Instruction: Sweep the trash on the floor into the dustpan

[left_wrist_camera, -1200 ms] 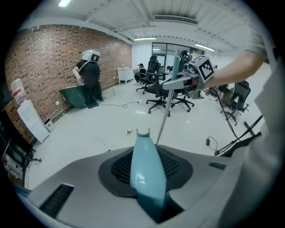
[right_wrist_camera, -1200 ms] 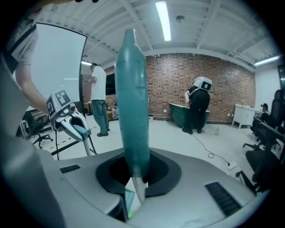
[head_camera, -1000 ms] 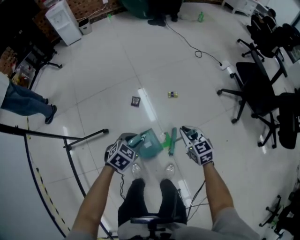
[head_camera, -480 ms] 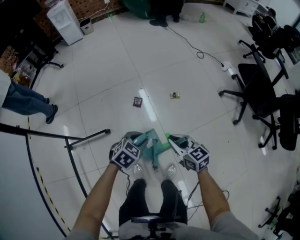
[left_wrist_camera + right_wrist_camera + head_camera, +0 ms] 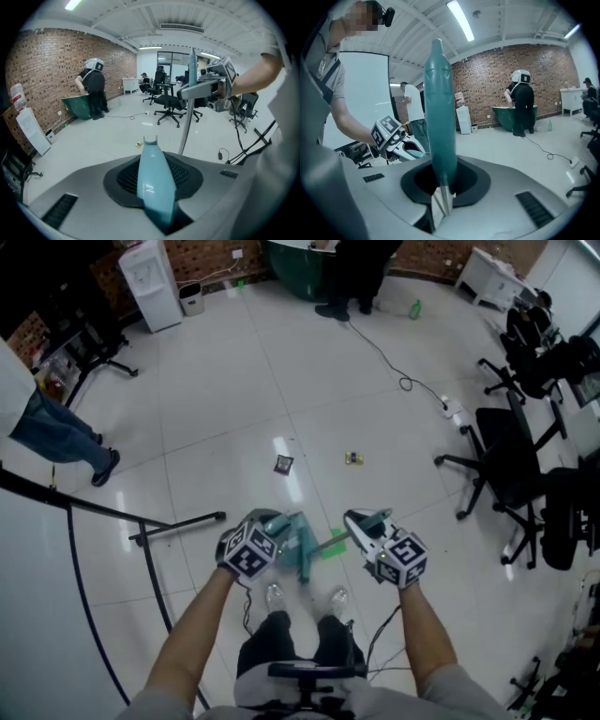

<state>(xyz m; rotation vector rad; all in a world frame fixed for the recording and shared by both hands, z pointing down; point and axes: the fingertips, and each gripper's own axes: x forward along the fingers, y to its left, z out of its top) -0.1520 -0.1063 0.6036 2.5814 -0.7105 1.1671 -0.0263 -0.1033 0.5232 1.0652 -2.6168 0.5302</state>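
Two bits of trash lie on the white floor ahead: a dark wrapper [image 5: 283, 463] and a small yellow-green packet [image 5: 353, 457]. My left gripper [image 5: 270, 523] is shut on the light teal handle [image 5: 153, 180] of the dustpan [image 5: 285, 525], held off the floor in front of my feet. My right gripper [image 5: 362, 522] is shut on the dark teal grip [image 5: 439, 112] of the broom, whose grey pole [image 5: 187, 123] slants down to a green head [image 5: 332, 544] beside the dustpan. Both tools are well short of the trash. The packet [image 5: 138, 145] shows beyond the dustpan handle.
Office chairs [image 5: 511, 460] crowd the right side, with a black cable [image 5: 389, 362] running to a power strip. A black stand's legs [image 5: 178, 521] reach in from the left. A person [image 5: 56, 432] stands at left, another by a green bin [image 5: 339, 273] at the back, near a water dispenser [image 5: 152, 279].
Both grippers have lifted and shifted with their tools. The broom has swung from pointing away to slanting across toward the dustpan. The trash lies where it was.
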